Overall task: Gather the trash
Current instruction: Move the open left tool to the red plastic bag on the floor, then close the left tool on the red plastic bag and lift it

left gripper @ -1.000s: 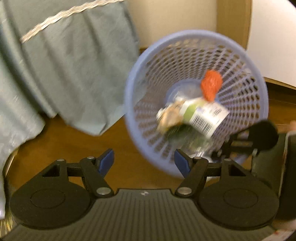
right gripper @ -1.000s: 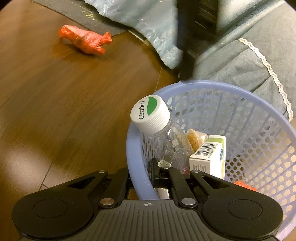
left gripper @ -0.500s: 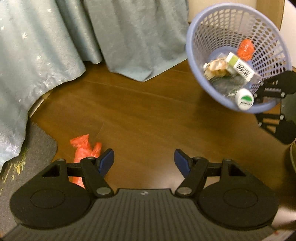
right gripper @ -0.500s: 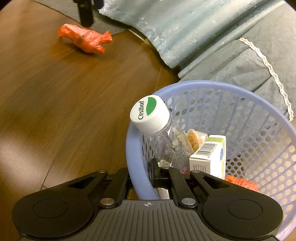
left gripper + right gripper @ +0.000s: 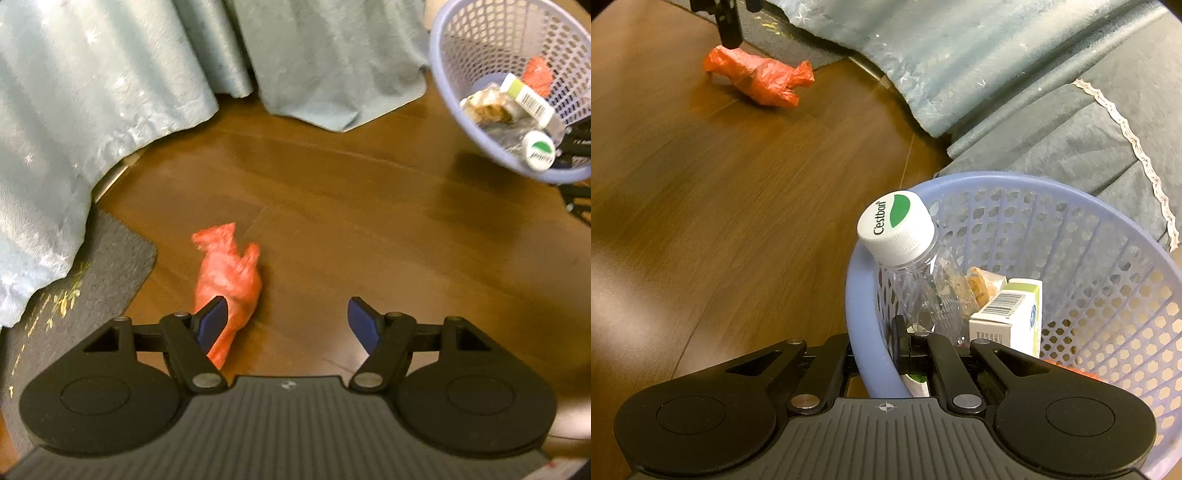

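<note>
The left gripper [image 5: 286, 320] hangs over the wooden floor [image 5: 369, 229] with its jaws spread and nothing between them. A crumpled orange plastic bag [image 5: 229, 284] lies on the floor just ahead of the left blue pad [image 5: 211, 323], which overlaps its near end in this view; whether they touch I cannot tell. A dark mat [image 5: 74, 291] sits beside the bag, under pale blue curtains [image 5: 92, 92].

The right gripper [image 5: 882, 354] has its jaws pressed together on the rim of the lavender basket [image 5: 860, 325], pinching it. Inside the basket are a clear bottle with a white cap [image 5: 895, 229], a small barcoded carton [image 5: 1008, 314], a crumpled wrapper [image 5: 979, 284] and a scrap of orange plastic [image 5: 537, 72].
</note>
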`<control>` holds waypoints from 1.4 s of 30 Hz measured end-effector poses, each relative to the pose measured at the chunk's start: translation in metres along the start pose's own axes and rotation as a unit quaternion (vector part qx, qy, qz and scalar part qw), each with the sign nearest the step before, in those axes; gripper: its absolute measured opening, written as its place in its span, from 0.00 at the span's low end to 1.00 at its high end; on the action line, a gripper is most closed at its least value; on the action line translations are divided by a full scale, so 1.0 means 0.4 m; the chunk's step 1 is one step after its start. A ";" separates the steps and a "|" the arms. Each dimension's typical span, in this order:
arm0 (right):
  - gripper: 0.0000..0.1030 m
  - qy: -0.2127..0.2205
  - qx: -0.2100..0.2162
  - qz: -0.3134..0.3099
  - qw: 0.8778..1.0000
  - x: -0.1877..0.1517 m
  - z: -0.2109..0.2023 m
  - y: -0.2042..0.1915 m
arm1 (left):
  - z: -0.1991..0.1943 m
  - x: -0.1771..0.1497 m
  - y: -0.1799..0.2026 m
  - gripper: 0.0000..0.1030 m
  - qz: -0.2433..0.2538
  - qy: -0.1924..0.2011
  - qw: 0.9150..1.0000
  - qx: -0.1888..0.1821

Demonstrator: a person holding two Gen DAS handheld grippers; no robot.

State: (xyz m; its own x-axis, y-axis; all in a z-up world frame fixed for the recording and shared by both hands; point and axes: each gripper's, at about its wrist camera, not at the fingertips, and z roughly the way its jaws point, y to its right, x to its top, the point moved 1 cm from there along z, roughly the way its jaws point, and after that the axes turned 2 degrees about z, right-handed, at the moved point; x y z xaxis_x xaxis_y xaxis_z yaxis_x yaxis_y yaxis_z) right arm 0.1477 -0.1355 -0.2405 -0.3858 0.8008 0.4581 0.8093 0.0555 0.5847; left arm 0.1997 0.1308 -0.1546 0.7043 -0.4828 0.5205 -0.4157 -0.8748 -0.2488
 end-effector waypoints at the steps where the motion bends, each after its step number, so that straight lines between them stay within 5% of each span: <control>1: 0.01 0.001 -0.001 -0.001 1.000 0.003 0.002 0.000 | 0.007 -0.003 -0.008 0.66 -0.003 -0.001 1.000 0.003; 15: 0.00 0.000 -0.005 -0.030 1.000 0.040 0.038 -0.023 | 0.154 -0.045 -0.137 0.66 -0.025 -0.013 0.999 0.031; 42: 0.00 0.006 0.001 -0.066 0.998 0.033 0.046 -0.051 | 0.296 -0.045 -0.163 0.66 -0.036 -0.039 0.998 0.025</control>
State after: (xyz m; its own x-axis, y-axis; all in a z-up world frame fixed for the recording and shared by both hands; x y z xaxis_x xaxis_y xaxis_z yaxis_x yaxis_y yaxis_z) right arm 0.1342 -0.1153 -0.2587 -0.4941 0.7798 0.3845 0.7516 0.1609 0.6397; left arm 0.2822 0.1917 -0.2446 0.7757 -0.4177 0.4732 -0.3334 -0.9077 -0.2548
